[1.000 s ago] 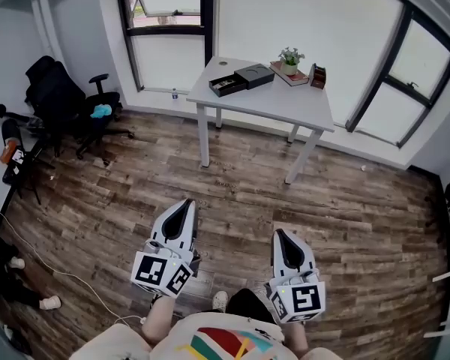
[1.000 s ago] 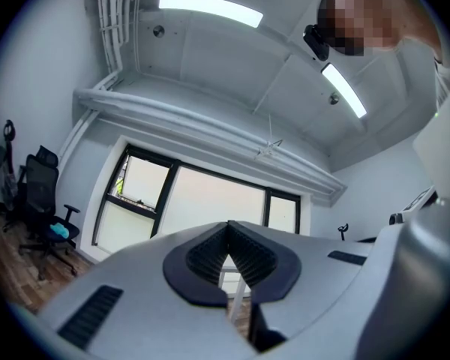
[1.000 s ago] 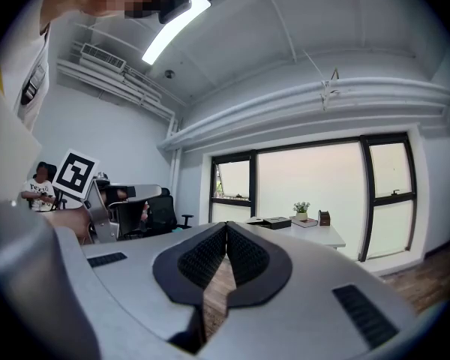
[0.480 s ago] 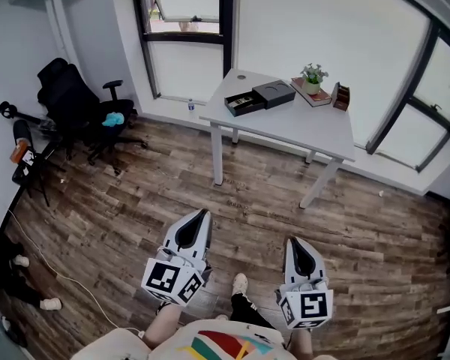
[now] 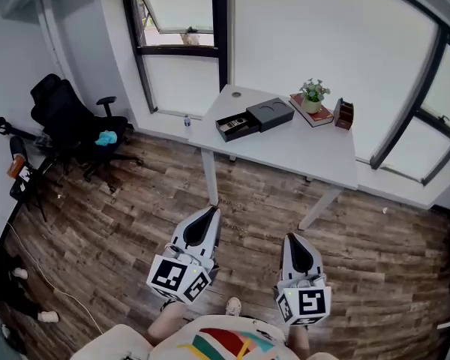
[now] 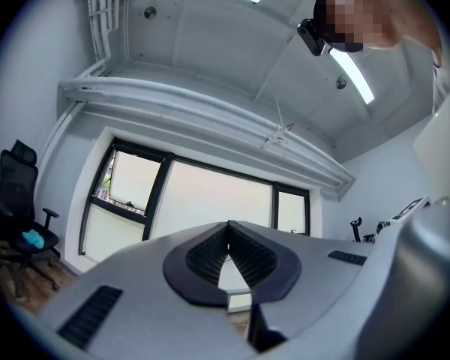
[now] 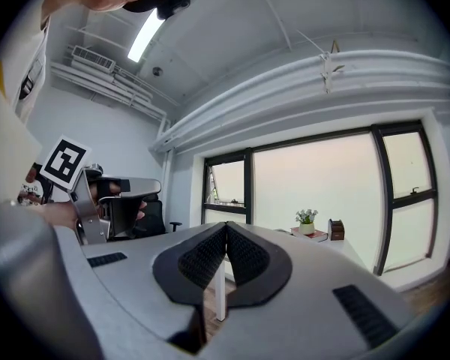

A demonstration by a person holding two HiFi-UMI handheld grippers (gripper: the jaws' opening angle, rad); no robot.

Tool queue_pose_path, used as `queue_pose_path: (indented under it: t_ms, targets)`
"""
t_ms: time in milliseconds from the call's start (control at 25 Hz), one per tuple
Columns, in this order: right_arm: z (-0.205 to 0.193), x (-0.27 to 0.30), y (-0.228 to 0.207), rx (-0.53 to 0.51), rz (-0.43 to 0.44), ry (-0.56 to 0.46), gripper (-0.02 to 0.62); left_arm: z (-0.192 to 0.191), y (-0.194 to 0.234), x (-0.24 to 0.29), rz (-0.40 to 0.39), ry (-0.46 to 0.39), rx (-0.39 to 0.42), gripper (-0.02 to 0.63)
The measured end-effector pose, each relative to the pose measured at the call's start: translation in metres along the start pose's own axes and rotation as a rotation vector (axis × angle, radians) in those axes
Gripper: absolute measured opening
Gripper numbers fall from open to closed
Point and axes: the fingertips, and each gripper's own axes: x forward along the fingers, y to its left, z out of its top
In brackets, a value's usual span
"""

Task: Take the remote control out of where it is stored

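Observation:
A white table point(image 5: 300, 152) stands under the window, well ahead of both grippers. On it lies a black storage box point(image 5: 268, 114) with its drawer point(image 5: 236, 126) pulled out to the left; a dark thing with light spots lies inside, too small to tell apart. My left gripper point(image 5: 210, 213) and right gripper point(image 5: 291, 238) are held side by side over the wooden floor, pointing at the table, both shut and empty. The left gripper view shows the left gripper point(image 6: 228, 227) with ribbed pads pressed together. The right gripper point(image 7: 226, 228) looks the same in its own view.
A potted plant point(image 5: 312, 93) on a book and a brown holder point(image 5: 343, 114) stand at the table's far right. A black office chair point(image 5: 67, 115) with a blue cloth point(image 5: 103, 136) and gear on stands point(image 5: 19, 167) fill the left. A small bottle point(image 5: 186, 121) stands by the wall.
Both grippers and the camera have come forward across the floor, so the table with the box is nearer and larger. The jaws have stayed shut.

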Motion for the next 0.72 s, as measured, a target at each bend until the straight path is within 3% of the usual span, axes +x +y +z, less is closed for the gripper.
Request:
queue_pose_path:
  t_ms: [360, 600, 720]
  targets:
    - [-0.001, 0.06, -0.022, 0.046, 0.049, -0.013, 0.002, -0.016, 0.028, 0.061, 0.028, 0.025, 0.014, 0.009]
    - [-0.009, 0.117, -0.048, 0.045, 0.002, -0.046, 0.002, -0.047, 0.07, 0.121, 0.011, 0.041, -0.018, 0.009]
    - [-0.011, 0.156, -0.063, 0.044, -0.008, -0.022, 0.002, -0.049, 0.087, 0.161, -0.036, 0.038, -0.002, 0.008]
